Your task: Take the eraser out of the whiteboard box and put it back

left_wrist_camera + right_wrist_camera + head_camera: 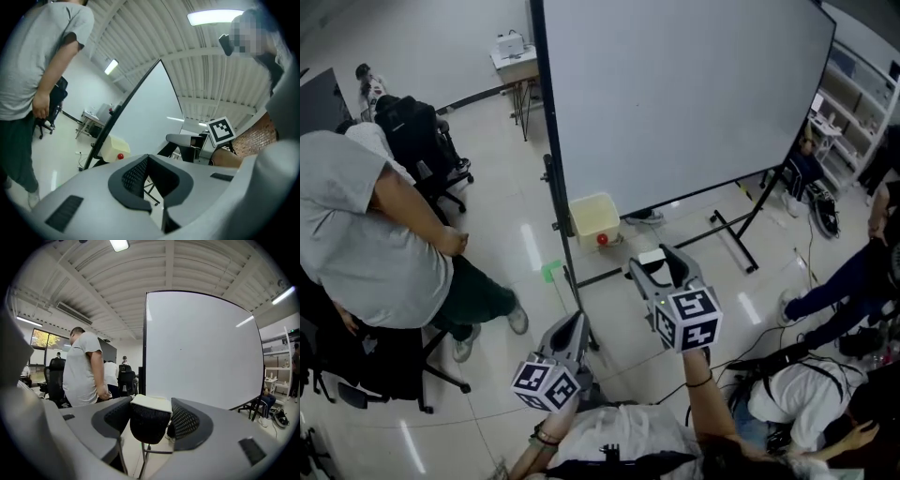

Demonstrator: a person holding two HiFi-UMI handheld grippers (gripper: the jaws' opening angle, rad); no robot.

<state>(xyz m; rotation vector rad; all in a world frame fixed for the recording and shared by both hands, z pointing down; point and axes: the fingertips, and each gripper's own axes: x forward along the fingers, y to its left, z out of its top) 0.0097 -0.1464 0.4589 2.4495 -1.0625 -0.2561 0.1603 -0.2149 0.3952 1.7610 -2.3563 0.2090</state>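
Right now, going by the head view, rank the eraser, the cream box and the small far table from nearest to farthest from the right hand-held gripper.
1. The eraser: gripped between the jaws of the right hand-held gripper.
2. The cream box: just ahead and to the left, at the lower left corner of the whiteboard.
3. The small table: far back, beyond the whiteboard's left edge.

The large white whiteboard on a black stand [675, 94] is straight ahead. A pale yellow plastic box [593, 217] sits at its lower left corner. The right gripper [654, 262] is before the box, a little to its right, with the black, white-topped eraser [150, 420] between its jaws. The left gripper [574, 323] is nearer and to the left, apart from the box. A person in a grey T-shirt [356, 234] is at the far left. A small white table [514, 61] stands behind the board's left edge.
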